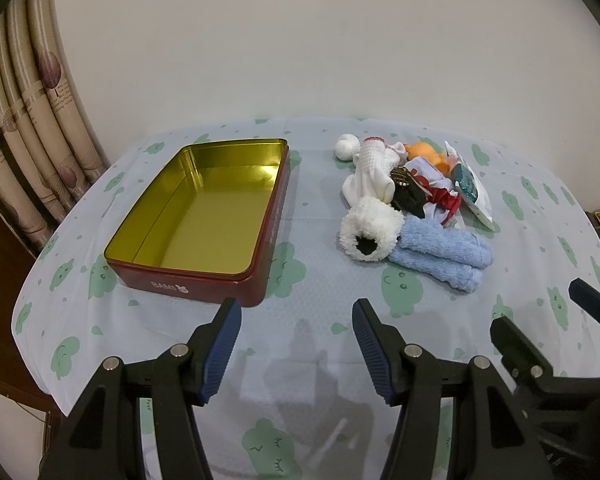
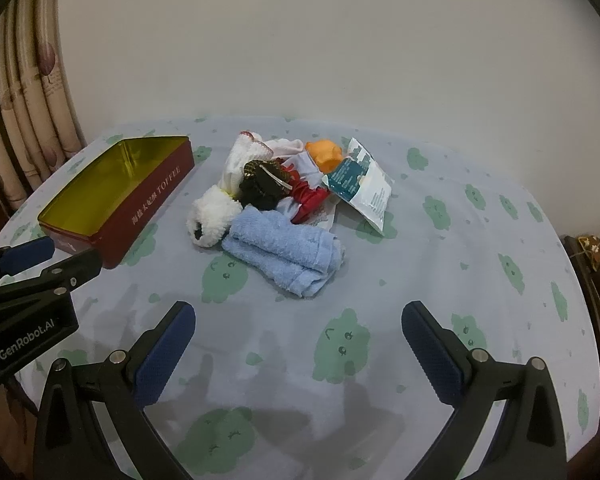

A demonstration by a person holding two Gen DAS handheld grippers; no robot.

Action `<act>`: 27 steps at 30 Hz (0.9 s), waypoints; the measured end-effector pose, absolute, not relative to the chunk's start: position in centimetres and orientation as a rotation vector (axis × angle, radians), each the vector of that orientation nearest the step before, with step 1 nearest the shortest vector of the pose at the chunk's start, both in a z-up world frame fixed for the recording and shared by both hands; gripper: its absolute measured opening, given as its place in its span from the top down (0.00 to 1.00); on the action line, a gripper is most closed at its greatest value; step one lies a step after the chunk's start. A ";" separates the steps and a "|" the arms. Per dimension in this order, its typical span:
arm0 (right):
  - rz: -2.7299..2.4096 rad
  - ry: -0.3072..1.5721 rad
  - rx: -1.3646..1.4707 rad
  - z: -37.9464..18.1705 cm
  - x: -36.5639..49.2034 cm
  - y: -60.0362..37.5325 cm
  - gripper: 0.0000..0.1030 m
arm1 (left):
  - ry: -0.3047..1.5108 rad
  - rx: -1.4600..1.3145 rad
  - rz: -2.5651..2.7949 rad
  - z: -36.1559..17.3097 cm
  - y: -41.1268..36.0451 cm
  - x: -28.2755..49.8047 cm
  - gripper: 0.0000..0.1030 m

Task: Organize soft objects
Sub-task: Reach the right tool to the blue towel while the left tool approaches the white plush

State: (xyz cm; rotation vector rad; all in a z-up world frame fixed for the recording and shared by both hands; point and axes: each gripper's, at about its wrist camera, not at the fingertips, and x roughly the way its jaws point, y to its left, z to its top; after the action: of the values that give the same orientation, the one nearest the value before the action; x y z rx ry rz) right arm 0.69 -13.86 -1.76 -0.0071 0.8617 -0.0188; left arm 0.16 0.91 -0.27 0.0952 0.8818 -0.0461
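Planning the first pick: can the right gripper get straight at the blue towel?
Probably yes: the right gripper is open and empty, and only bare tablecloth lies between it and the blue towel at the pile's near edge.

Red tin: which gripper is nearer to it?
Left. The left gripper hangs open just before the red tin's near corner; the right gripper sits open off to its side, facing the blue towel.
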 end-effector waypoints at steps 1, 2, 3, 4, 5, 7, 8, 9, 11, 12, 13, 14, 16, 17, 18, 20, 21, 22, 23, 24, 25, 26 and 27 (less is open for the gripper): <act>-0.010 0.862 -0.005 -1.7 0.8 -14.0 0.01 | 0.881 0.095 -0.044 -0.3 0.9 0.2 0.42; 0.001 0.862 -0.002 -1.7 0.8 -14.2 0.01 | 0.881 0.096 -0.042 -0.3 0.9 0.2 0.42; 0.014 0.861 0.001 -1.6 1.0 -14.4 0.01 | 0.881 0.095 -0.041 -0.3 1.0 0.2 0.42; 0.025 0.859 0.004 -1.6 1.1 -14.5 0.01 | 0.881 0.095 -0.040 -0.3 1.0 0.3 0.42; 0.038 0.862 0.009 -1.6 1.3 -14.7 0.00 | 0.881 0.096 -0.038 -0.3 1.0 0.3 0.42; 0.072 0.866 0.020 -1.6 1.7 -15.0 0.00 | 0.883 0.097 -0.034 -0.3 1.1 0.4 0.42; 0.081 0.865 0.016 -1.6 1.9 -15.1 0.00 | 0.882 0.097 -0.031 -0.3 1.1 0.4 0.42; 0.099 0.864 0.008 -1.6 2.1 -15.1 0.00 | 0.882 0.097 -0.028 -0.3 1.2 0.5 0.42; 0.142 0.869 -0.026 -1.7 2.9 -14.9 0.00 | 0.881 0.096 -0.024 -0.3 1.4 0.6 0.42; 0.169 0.872 -0.048 -1.8 3.3 -14.9 0.00 | 0.880 0.098 -0.021 -0.3 1.4 0.7 0.42; 0.204 0.876 -0.063 -2.0 3.8 -14.8 0.00 | 0.885 0.099 -0.017 -0.4 1.5 0.8 0.42; 0.243 0.880 -0.068 -2.3 4.3 -14.9 0.00 | 0.892 0.095 -0.019 -0.6 1.6 1.0 0.42; 0.321 0.896 -0.058 -3.0 5.6 -15.1 0.00 | 0.910 0.089 -0.025 -1.0 1.6 1.3 0.42; 0.336 0.900 -0.060 -3.2 6.1 -15.1 0.00 | 0.915 0.093 -0.021 -1.2 1.6 1.5 0.42; 0.351 0.905 -0.072 -3.7 6.9 -15.1 0.00 | 0.919 0.097 -0.018 -1.3 1.6 1.6 0.42; 0.376 0.899 -0.105 -4.2 7.8 -14.7 0.00 | 0.922 0.109 -0.016 -1.7 1.5 2.0 0.42; 0.386 0.899 -0.128 -4.5 8.3 -14.5 0.00 | 0.924 0.114 -0.013 -1.8 1.5 2.1 0.42; 0.401 0.902 -0.146 -4.7 8.8 -14.4 0.00 | 0.927 0.120 -0.015 -2.0 1.5 2.4 0.42; 0.421 0.906 -0.159 -5.0 9.2 -14.2 0.00 | 0.930 0.122 -0.016 -2.1 1.4 2.5 0.42; 0.433 0.908 -0.174 -5.3 9.7 -14.1 0.00 | 0.931 0.124 -0.015 -2.2 1.4 2.7 0.42; 0.447 0.910 -0.188 -5.6 10.0 -14.0 0.00 | 0.933 0.127 -0.014 -2.3 1.3 3.0 0.42; 0.459 0.915 -0.204 -5.9 10.3 -13.8 0.01 | 0.936 0.129 -0.016 -2.4 1.3 3.2 0.42; 0.470 0.921 -0.220 -6.3 10.6 -13.7 0.01 | 0.939 0.132 -0.017 -2.5 1.2 3.4 0.42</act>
State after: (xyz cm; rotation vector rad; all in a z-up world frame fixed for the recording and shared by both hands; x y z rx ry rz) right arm 10.65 -13.66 -6.29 -0.2199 0.9207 0.4702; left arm 3.39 1.16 -2.50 0.1324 0.9391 -0.0175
